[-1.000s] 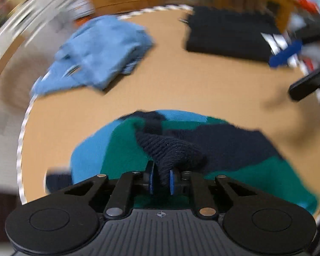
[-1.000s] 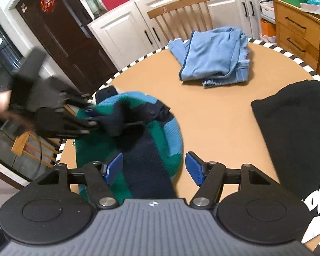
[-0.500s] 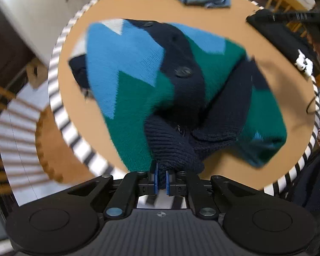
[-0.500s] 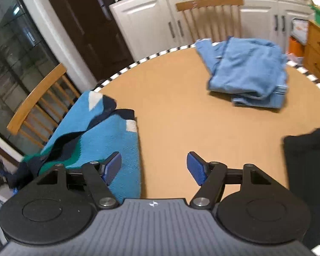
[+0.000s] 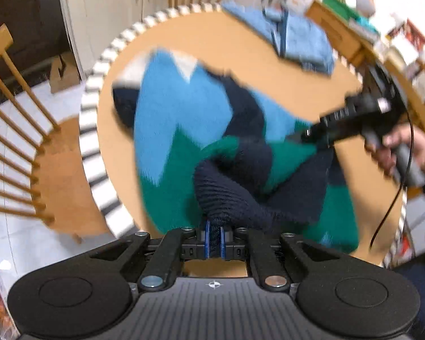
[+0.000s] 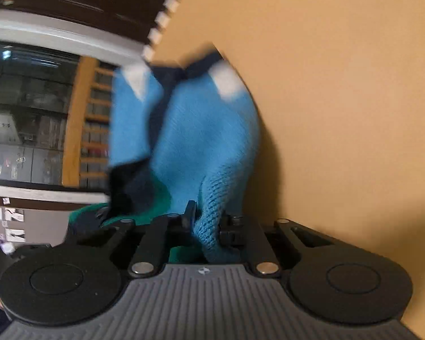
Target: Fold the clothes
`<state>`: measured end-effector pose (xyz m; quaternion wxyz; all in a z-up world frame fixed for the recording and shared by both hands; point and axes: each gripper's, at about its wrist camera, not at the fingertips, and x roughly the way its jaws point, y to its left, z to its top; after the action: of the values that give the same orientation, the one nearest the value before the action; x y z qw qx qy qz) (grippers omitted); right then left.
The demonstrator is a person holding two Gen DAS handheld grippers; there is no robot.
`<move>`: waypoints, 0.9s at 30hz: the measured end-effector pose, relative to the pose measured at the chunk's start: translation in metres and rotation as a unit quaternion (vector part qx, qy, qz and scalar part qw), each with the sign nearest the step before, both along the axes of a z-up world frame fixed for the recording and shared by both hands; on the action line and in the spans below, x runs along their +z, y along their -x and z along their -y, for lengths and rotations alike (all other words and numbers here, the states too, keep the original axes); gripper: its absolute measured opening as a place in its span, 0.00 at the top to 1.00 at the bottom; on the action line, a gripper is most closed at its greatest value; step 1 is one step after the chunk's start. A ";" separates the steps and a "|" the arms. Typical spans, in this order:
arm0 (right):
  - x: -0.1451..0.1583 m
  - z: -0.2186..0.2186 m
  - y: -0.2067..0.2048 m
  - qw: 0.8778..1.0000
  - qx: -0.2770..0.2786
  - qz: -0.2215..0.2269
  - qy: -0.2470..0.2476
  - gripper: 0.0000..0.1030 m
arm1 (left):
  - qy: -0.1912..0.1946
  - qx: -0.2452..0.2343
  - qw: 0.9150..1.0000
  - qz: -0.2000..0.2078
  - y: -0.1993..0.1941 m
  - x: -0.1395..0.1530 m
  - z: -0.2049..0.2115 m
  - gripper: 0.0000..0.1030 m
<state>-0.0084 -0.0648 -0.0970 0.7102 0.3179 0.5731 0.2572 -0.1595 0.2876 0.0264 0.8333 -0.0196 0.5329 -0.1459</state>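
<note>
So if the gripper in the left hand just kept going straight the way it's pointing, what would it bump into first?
The left gripper would probably push into the knitted sweater it already grips, then the round table beneath; depth is hard to judge.

A knitted cardigan [image 5: 184, 119] in light blue, green and navy blocks with small white patches lies spread and rumpled over the near part of the round desk [image 5: 240, 45]. Its ribbed navy edge is bunched and lifted toward the front; a light blue fold is raised at one side. Farther back lies a folded pale blue garment [image 5: 297, 42], apart from the cardigan
</note>
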 end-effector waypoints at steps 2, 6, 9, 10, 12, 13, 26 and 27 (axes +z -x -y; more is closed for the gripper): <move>0.028 0.007 -0.011 0.999 -0.013 0.034 -0.011 0.90 | 0.021 0.017 0.999 0.035 -0.019 0.020 -0.002 0.93; 0.106 0.022 -0.047 0.991 -0.038 0.130 -0.017 0.90 | 0.054 0.036 0.989 0.134 -0.045 0.089 -0.007 0.93; 0.178 0.032 -0.066 0.976 -0.054 0.211 -0.019 0.91 | 0.076 0.040 0.969 0.230 -0.050 0.154 -0.005 0.93; 0.199 0.035 -0.066 0.970 -0.051 0.238 -0.013 0.91 | 0.085 0.034 0.962 0.259 -0.046 0.173 -0.001 0.93; 0.237 0.043 -0.059 0.958 -0.043 0.283 0.011 0.91 | 0.100 0.016 0.945 0.311 -0.032 0.206 0.009 0.93; 0.251 0.047 -0.055 0.953 -0.037 0.300 0.023 0.91 | 0.106 0.001 0.939 0.327 -0.021 0.215 0.013 0.93; 0.065 0.085 0.062 0.994 0.022 0.042 0.099 0.90 | 0.147 -0.107 0.975 -0.125 0.061 0.006 0.081 0.93; 0.050 0.076 0.074 0.994 0.041 0.020 0.099 0.90 | 0.151 -0.104 0.971 -0.152 0.068 -0.005 0.081 0.94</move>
<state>-0.0825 -0.1404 -0.0470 0.7386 0.2173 0.5935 0.2345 -0.2271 0.2066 0.0215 0.7103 -0.1112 0.6239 -0.3062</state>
